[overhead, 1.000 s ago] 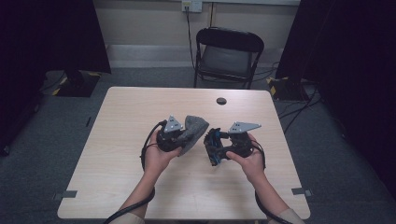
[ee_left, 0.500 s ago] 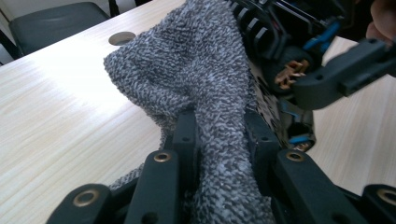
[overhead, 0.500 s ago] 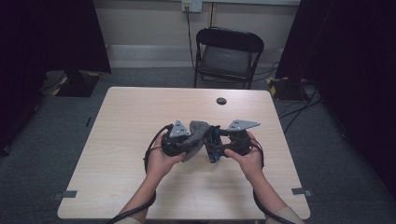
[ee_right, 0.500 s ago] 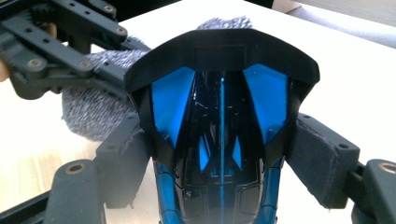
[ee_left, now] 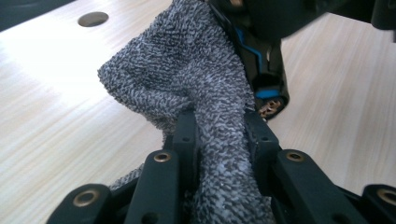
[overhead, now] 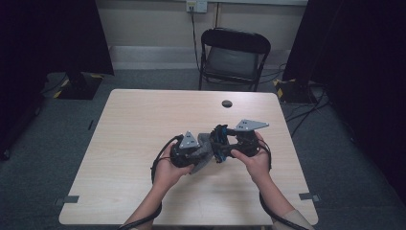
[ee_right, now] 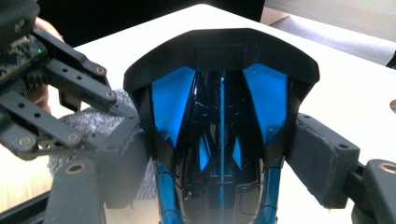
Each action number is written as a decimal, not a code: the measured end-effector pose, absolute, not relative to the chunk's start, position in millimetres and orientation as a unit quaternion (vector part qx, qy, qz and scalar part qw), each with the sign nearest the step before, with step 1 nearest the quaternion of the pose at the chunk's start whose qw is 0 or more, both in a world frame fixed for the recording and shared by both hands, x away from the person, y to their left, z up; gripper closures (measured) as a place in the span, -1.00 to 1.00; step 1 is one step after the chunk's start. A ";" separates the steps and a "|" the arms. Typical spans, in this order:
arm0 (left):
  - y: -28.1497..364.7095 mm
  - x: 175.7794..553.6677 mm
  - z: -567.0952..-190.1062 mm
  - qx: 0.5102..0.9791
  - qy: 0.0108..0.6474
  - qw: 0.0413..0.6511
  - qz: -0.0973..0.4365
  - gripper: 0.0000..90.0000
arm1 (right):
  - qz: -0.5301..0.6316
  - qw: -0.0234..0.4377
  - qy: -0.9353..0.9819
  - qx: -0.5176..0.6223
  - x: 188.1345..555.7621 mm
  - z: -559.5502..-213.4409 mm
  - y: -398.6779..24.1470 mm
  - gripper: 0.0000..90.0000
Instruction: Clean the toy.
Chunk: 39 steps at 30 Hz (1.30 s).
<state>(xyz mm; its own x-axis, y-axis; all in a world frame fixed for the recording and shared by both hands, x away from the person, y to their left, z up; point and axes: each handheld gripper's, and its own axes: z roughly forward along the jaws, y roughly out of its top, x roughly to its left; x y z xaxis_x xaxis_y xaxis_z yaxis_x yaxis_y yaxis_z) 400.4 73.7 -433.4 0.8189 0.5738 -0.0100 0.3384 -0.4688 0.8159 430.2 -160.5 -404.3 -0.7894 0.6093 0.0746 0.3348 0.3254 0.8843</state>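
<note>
High view: a person's two forearms enter from the near edge of the light wooden table [overhead: 119, 143], each hand carrying a gripper, and the two meet over the middle of the table, somewhat toward its near edge. The left gripper [overhead: 203, 152] is clenched on a grey knitted cloth [overhead: 205, 149], which bunches between the two tools. The right gripper [overhead: 221, 143] grasps a black and blue computer mouse [overhead: 219, 143], held just beside the cloth and apparently touching it. A grey three-cornered plate tops each gripper. A small round hole [overhead: 227, 103] lies in the table near its far edge, and a black folding chair [overhead: 233, 57] stands on the floor beyond that edge. Left gripper view: the cloth [ee_left: 187, 79] is pinched between the two black jaws and rises in a loose fold against the mouse [ee_left: 261, 70]; the round hole [ee_left: 93, 19] shows at upper left. Right gripper view: the mouse [ee_right: 219, 121] sits lengthwise between the padded jaws, which press on both its flanks, while the left gripper [ee_right: 116, 140] and a patch of cloth [ee_right: 88, 123] lie against its left side
</note>
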 end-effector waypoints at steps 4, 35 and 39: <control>71.2 398.8 -437.9 0.853 0.264 0.433 0.128 0.57 | 0.504 0.138 0.798 0.298 431.3 -402.3 -161.9 -0.43; 106.2 417.3 -393.0 0.821 0.304 0.452 0.172 0.57 | 0.507 0.138 0.798 0.295 427.4 -404.6 -166.0 -0.43; 96.4 418.6 -382.6 0.820 0.294 0.458 0.178 0.57 | 0.506 0.133 0.800 0.293 426.1 -408.8 -162.3 -0.43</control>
<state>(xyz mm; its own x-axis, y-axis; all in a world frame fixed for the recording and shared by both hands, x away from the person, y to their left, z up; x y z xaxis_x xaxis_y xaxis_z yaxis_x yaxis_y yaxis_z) 418.6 96.4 -382.6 0.7637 0.6452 0.0222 0.3186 -0.4067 0.8562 426.1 -162.3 -408.8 -0.7932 0.6031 0.0839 0.3338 0.3155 0.8883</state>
